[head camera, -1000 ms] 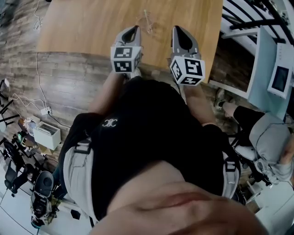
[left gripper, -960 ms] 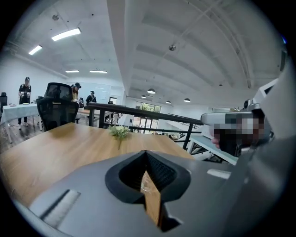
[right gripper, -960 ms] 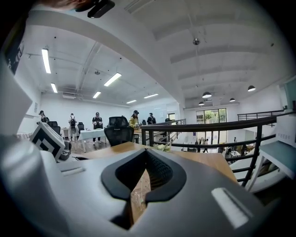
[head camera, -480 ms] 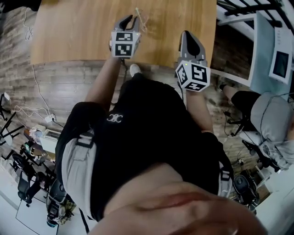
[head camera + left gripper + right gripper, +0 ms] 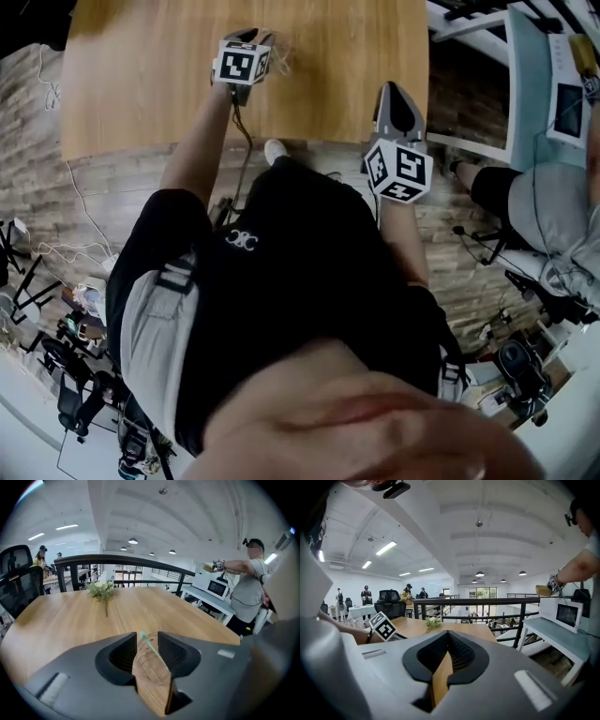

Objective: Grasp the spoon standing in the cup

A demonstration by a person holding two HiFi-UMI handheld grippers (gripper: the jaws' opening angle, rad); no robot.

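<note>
In the left gripper view a clear glass cup point(image 5: 151, 673) stands on the wooden table point(image 5: 61, 620), with a thin pale-green spoon point(image 5: 155, 651) leaning in it. My left gripper point(image 5: 147, 637) is around them. Its jaws are opening, with the spoon handle and the cup's rim in the gap and neither pad pressing on them. From the head view this left gripper point(image 5: 251, 37) reaches out over the table point(image 5: 141, 75), and the cup is mostly hidden behind it. My right gripper point(image 5: 397, 89) hovers at the table's near right corner, jaws closed and empty.
A small flower sprig point(image 5: 101, 590) lies further back on the table. A black railing point(image 5: 140, 564) runs behind the table. To the right a person point(image 5: 251, 588) stands at a white side table with a microwave point(image 5: 212, 587). A black chair point(image 5: 18, 585) is at the left.
My left gripper has moved forward from the table's near edge, out over the table to the cup. The right gripper has stayed near the table's edge.
</note>
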